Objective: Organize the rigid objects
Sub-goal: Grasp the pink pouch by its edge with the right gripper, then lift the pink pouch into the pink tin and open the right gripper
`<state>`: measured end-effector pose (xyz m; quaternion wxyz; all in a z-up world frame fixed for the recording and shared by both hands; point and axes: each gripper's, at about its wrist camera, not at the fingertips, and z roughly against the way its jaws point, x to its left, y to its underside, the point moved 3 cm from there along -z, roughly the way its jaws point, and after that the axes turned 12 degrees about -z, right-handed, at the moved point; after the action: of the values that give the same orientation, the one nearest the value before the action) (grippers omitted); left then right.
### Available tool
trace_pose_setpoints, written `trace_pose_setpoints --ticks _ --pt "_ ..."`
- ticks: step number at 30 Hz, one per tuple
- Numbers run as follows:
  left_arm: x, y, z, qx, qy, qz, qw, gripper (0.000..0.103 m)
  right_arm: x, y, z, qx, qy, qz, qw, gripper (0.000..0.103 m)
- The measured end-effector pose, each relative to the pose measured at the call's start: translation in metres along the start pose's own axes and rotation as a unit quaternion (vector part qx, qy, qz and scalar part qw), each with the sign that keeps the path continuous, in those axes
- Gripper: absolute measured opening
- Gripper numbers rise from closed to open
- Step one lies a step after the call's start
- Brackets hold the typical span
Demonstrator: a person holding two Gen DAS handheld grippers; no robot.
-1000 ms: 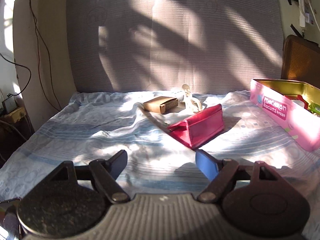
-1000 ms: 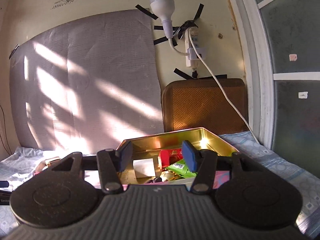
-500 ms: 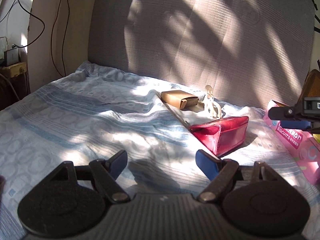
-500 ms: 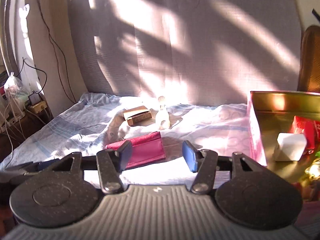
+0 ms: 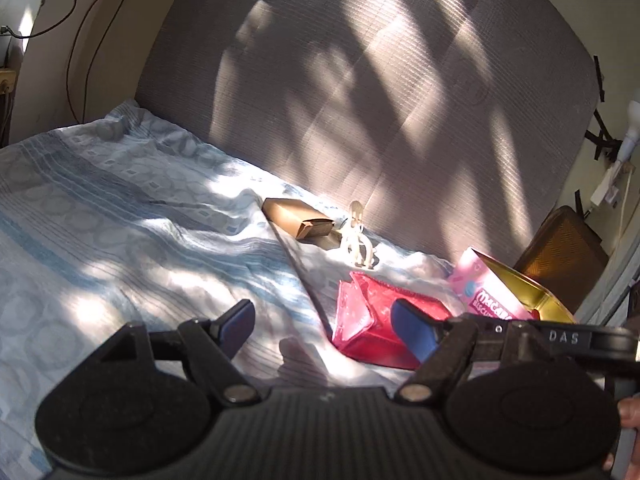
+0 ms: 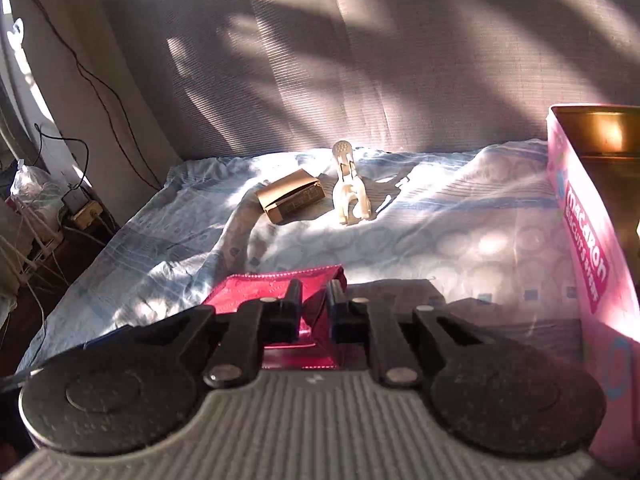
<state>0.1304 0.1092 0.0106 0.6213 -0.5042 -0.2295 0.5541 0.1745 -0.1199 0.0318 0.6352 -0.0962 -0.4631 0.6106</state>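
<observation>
Pickup step: right gripper jaws clenched on the red pouch's edge, pouch lying on the bed. Left gripper jaws released, empty. Next (likely): lift it into the pink tin; 2 items remain.

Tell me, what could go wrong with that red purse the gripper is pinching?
The right gripper is shut on just the top edge of the red purse, so it may slip out or flop open when lifted. The pink macaron biscuit tin stands close by on a rumpled bedsheet; a swinging purse could knock its wall and tip it.
</observation>
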Motion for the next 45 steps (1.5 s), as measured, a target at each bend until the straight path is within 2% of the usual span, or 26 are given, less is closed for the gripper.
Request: trace_pose_setpoints --ticks 1,3,6,8,12,14,16,18,20,21,23,24,25,28,33,36,39,41,42,45 --pt "-0.003 0.000 0.000 -0.001 0.014 0.001 0.9999 0.078 -0.001 0.011 0.017 -0.012 -0.003 0.021 1.000 0.006" --pt "-0.009 0.001 -0.001 0.000 0.048 0.006 0.9988 0.078 -0.002 0.032 0.046 -0.037 -0.004 0.060 0.998 0.006" --pt "-0.016 0.000 -0.002 -0.003 0.050 -0.006 0.9987 0.077 -0.007 0.050 0.066 -0.050 0.005 0.078 0.996 0.006" --pt "-0.019 -0.003 -0.004 0.002 0.042 -0.010 0.9990 0.077 -0.015 0.044 0.063 -0.050 0.004 0.055 0.997 0.006" --pt "-0.016 -0.016 -0.015 0.027 0.044 0.026 0.9983 0.077 -0.031 0.014 0.048 -0.041 -0.012 -0.029 0.999 0.012" --pt "-0.013 -0.023 -0.026 0.037 0.043 0.040 0.9976 0.076 -0.035 -0.002 0.036 -0.035 -0.021 -0.078 0.996 0.017" --pt "-0.010 -0.029 -0.042 0.057 0.040 0.050 0.9963 0.074 -0.037 -0.018 0.016 -0.020 -0.021 -0.121 0.992 0.029" --pt "-0.007 -0.033 -0.061 0.094 0.026 0.050 0.9940 0.066 -0.038 -0.029 -0.008 0.004 -0.003 -0.145 0.989 0.036" --pt "-0.003 -0.032 -0.077 0.121 0.019 0.051 0.9911 0.059 -0.042 -0.035 -0.032 0.032 0.007 -0.169 0.985 0.036" --pt "0.000 -0.030 -0.082 0.130 0.023 0.059 0.9895 0.059 -0.045 -0.035 -0.042 0.045 0.009 -0.182 0.982 0.036" --pt "0.004 -0.028 -0.086 0.136 0.049 0.080 0.9863 0.047 -0.048 -0.032 -0.053 0.070 -0.003 -0.202 0.977 0.033" --pt "0.002 -0.027 -0.082 0.135 0.072 0.085 0.9846 0.036 -0.045 -0.029 -0.052 0.072 -0.013 -0.199 0.977 0.020" --pt "-0.002 -0.025 -0.076 0.133 0.075 0.077 0.9853 0.035 -0.040 -0.026 -0.047 0.064 -0.016 -0.184 0.981 0.017" --pt "-0.020 -0.016 -0.053 0.127 0.087 0.034 0.9875 0.035 -0.019 -0.012 -0.017 0.032 -0.023 -0.106 0.994 0.016" --pt "-0.044 0.016 -0.016 0.117 0.125 -0.004 0.9852 0.034 -0.010 0.033 0.039 -0.004 -0.037 -0.007 0.999 0.016" --pt "-0.053 0.024 -0.010 0.111 0.119 -0.025 0.9863 0.041 -0.010 0.050 0.050 -0.017 -0.033 0.016 0.999 0.016" --pt "-0.059 0.020 -0.009 0.107 0.105 -0.043 0.9878 0.044 -0.006 0.051 0.048 -0.023 -0.032 0.029 0.999 0.019" --pt "-0.062 0.018 -0.007 0.105 0.100 -0.052 0.9881 0.043 -0.002 0.050 0.042 -0.025 -0.027 0.044 0.998 0.022" --pt "-0.063 0.018 -0.007 0.104 0.095 -0.059 0.9883 0.037 -0.001 0.051 0.039 -0.024 -0.024 0.049 0.998 0.022" --pt "-0.070 0.021 -0.004 0.105 0.098 -0.071 0.9871 0.036 -0.001 0.057 0.044 -0.027 -0.008 0.066 0.997 0.019"
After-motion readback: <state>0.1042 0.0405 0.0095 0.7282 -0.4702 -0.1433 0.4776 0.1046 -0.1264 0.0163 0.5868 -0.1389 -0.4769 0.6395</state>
